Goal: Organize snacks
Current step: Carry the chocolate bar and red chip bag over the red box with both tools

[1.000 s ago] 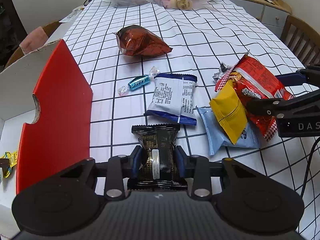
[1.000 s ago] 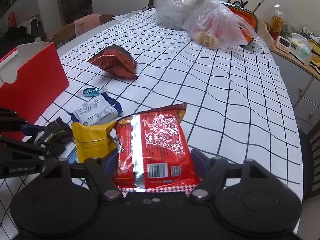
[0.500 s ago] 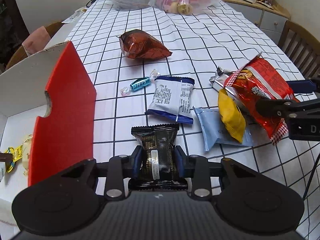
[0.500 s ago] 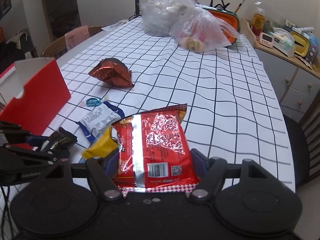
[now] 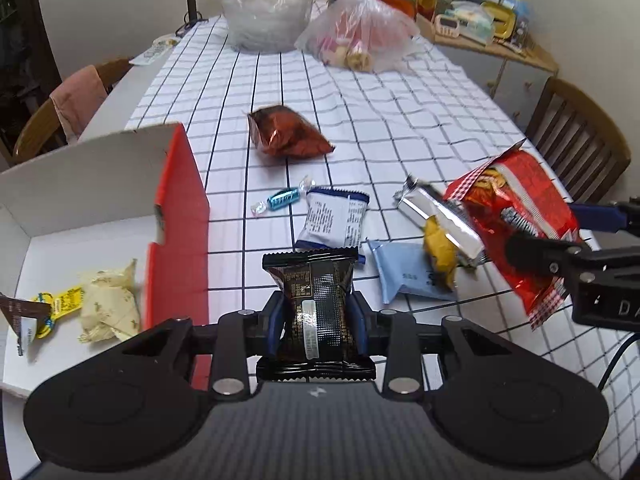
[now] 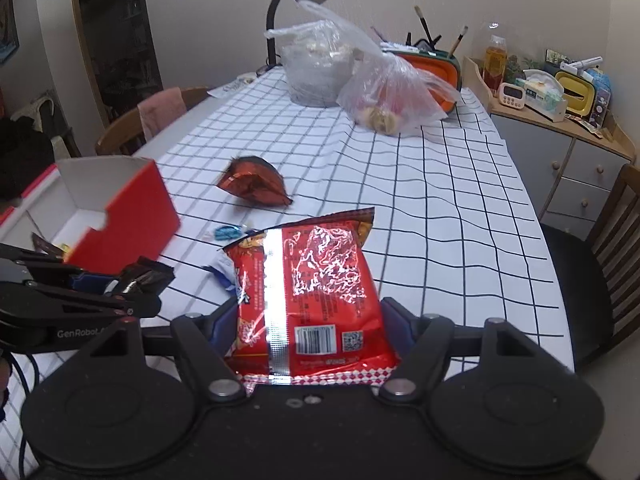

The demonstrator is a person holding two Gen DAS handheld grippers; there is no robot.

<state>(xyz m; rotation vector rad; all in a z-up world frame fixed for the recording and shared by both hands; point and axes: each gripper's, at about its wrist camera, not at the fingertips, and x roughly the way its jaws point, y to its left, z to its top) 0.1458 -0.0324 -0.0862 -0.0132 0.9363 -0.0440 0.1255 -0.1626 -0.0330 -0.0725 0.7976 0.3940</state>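
Checked cloth covers the table [image 5: 400, 128], with a red box [image 5: 180, 216] just left of the left gripper [image 5: 316, 320]. Its jaws are clamped on the sides of a black snack packet [image 5: 316, 304], whose long axis runs straight ahead from the jaws, crimped end pointing away. Ahead of those jaws lie a white-and-blue packet [image 5: 334, 220], a blue candy [image 5: 282, 199] and a brown foil bag [image 5: 286, 136]; to their right sit a pale blue packet [image 5: 404, 276] and a yellow one [image 5: 438, 252]. The right gripper [image 6: 310, 328] has its jaws pressed on both sides of a red chip bag [image 6: 312, 280], long axis pointing forward and tilted up off the table.
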